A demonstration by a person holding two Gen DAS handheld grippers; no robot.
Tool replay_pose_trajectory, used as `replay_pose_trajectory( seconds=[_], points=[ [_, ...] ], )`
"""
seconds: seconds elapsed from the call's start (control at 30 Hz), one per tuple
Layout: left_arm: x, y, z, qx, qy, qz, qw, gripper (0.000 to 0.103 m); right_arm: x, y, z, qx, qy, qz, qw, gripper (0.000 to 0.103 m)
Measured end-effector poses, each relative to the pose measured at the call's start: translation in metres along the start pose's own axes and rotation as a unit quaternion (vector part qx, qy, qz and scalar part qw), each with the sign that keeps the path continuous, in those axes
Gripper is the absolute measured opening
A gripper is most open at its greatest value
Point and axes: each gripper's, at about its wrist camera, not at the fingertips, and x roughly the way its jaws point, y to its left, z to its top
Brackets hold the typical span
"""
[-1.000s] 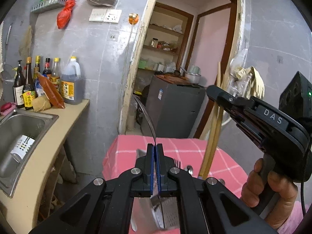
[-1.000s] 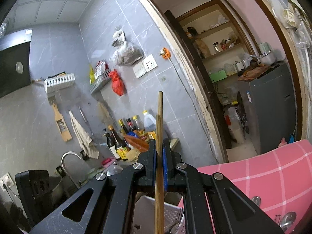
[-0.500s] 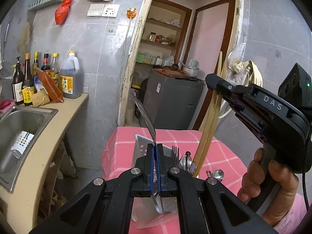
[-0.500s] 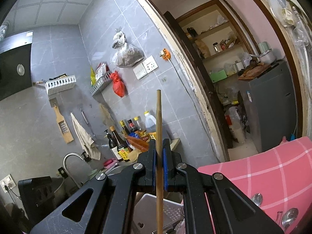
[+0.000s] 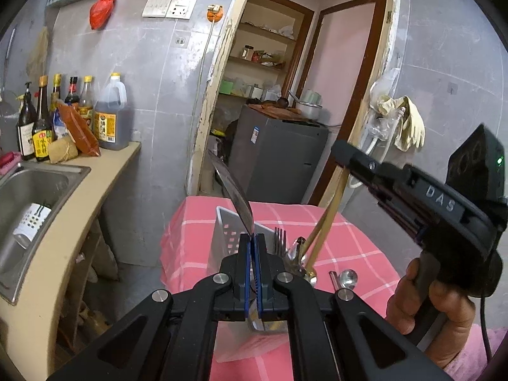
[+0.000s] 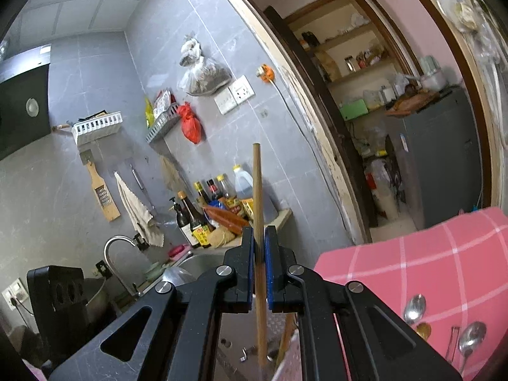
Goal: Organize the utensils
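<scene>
Two grippers are working over a grey perforated holder (image 5: pixel 222 238) standing on the pink checked tablecloth (image 5: pixel 349 241). Left gripper (image 5: pixel 253 247) is clamping a knife (image 5: pixel 233 197), blade rising to the far left. Right gripper (image 6: pixel 259 247) is gripping wooden chopsticks (image 6: pixel 257 190), lower ends reaching into the holder beside a fork (image 5: pixel 279 241). Spoons (image 6: pixel 473 336) are lying at near right.

Steel sink (image 5: pixel 35 190) set in beige counter (image 5: pixel 79 222). Sauce bottles (image 5: pixel 35 120) and oil jug (image 5: pixel 111 117) against grey tiled wall. Red bag (image 5: pixel 103 4) hangs high. Grey fridge (image 5: pixel 279 155) beyond doorway. Yellow gloves (image 5: pixel 406 120) hang right.
</scene>
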Motion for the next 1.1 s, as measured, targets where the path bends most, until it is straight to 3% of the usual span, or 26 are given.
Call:
replay_pose_trajectory(
  seconds=[0.13, 0.3, 0.33, 0.47, 0.73, 0.9, 0.97, 1.1],
  points=[
    [-0.001, -0.001, -0.002, -0.001, 0.013, -0.002, 0.9999, 0.006, -0.006, -0.008, -0.004, 0.012, 0.004, 0.000, 1.000, 0.041],
    [-0.008, -0.002, -0.005, -0.008, 0.013, -0.005, 0.9999, 0.014, -0.018, -0.016, -0.005, 0.025, 0.005, -0.009, 1.000, 0.041],
    [-0.010, -0.003, -0.005, -0.011, 0.011, -0.004, 0.9999, 0.020, -0.021, -0.017, -0.003, 0.025, 0.005, -0.012, 1.000, 0.043],
    [-0.019, -0.008, -0.004, -0.029, -0.009, -0.004, 0.9995, 0.048, -0.041, -0.026, 0.001, 0.027, -0.006, -0.030, 0.999, 0.058],
    [-0.028, -0.040, 0.003, -0.019, -0.052, 0.020, 0.9983, 0.080, -0.091, -0.050, 0.009, 0.001, -0.027, -0.093, 0.995, 0.089],
    [-0.024, -0.066, 0.000, -0.008, -0.066, 0.030, 0.9973, 0.090, -0.118, -0.065, 0.013, -0.020, -0.032, -0.135, 0.990, 0.095],
    [-0.022, -0.077, -0.002, 0.000, -0.067, 0.031, 0.9972, 0.093, -0.128, -0.071, 0.015, -0.025, -0.033, -0.151, 0.988, 0.102],
    [-0.016, -0.099, -0.005, 0.015, -0.071, 0.037, 0.9967, 0.098, -0.147, -0.087, 0.017, -0.040, -0.026, -0.185, 0.982, 0.102]
  ],
)
